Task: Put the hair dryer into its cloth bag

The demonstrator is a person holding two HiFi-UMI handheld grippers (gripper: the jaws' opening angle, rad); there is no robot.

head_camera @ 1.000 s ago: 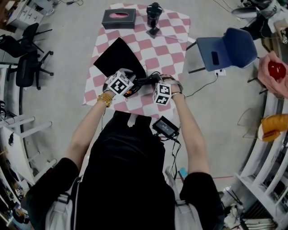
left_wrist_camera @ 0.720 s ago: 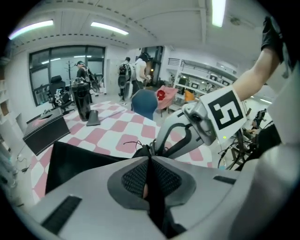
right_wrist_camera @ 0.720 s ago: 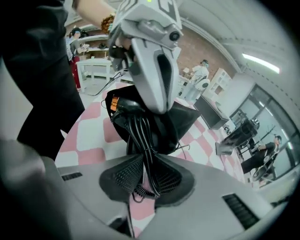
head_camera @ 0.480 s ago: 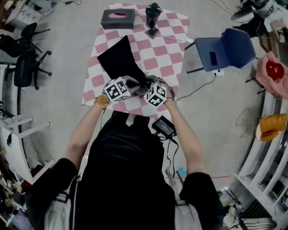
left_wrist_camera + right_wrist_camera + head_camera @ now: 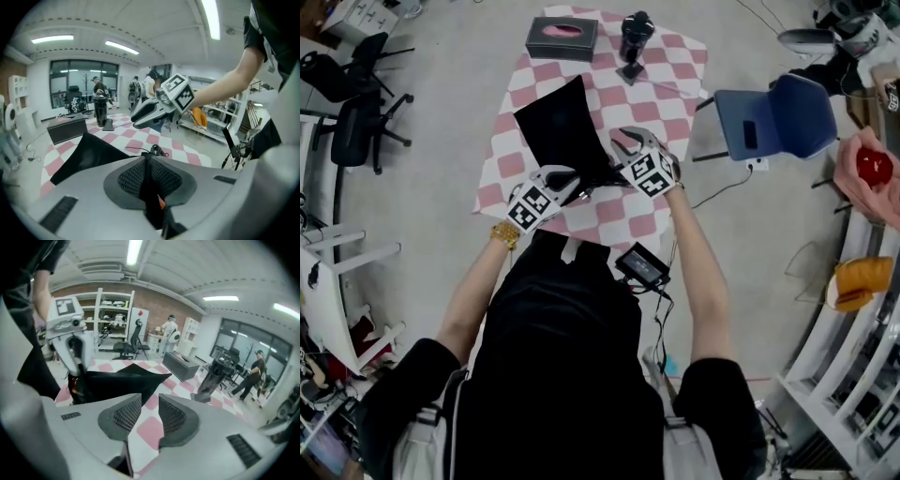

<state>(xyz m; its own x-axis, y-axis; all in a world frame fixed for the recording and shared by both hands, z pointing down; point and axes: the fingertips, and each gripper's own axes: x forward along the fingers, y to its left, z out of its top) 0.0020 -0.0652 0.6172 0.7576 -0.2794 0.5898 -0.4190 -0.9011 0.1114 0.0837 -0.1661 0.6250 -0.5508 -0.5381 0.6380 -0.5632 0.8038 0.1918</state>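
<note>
**Bag held by its edge, dryer not yet shown inside**

The left gripper's (image 5: 149, 161) fingers have just been closing. They now press together on a fold of black cloth, with a small orange tag (image 5: 161, 202) caught in the seam. I take that fold for the near edge of the bag (image 5: 558, 131). The right gripper's (image 5: 150, 404) fingers have just been opening. They stand a little apart with nothing between them, and only the checked tabletop (image 5: 666, 66) shows through the gap.

Just past the left fingers a loop of cord (image 5: 157, 150) lies on the tabletop. In the head view a dark lump sits between the two grippers at the bag's near end, and I take it for the dryer (image 5: 594, 176). I cannot tell whether it is partly in the mouth or only beside it. From there the bag runs away from the person toward the middle of the tabletop. Its near end looks lifted where the left gripper holds it, and no bulge shows farther along.

As I judge it, the task is at an early-to-middle stage. One edge of the bag is secured and the right gripper is free to work. Still to do:
- Spread the mouth.
- Slide the dryer fully in.
- Gather the cord after it.
</note>
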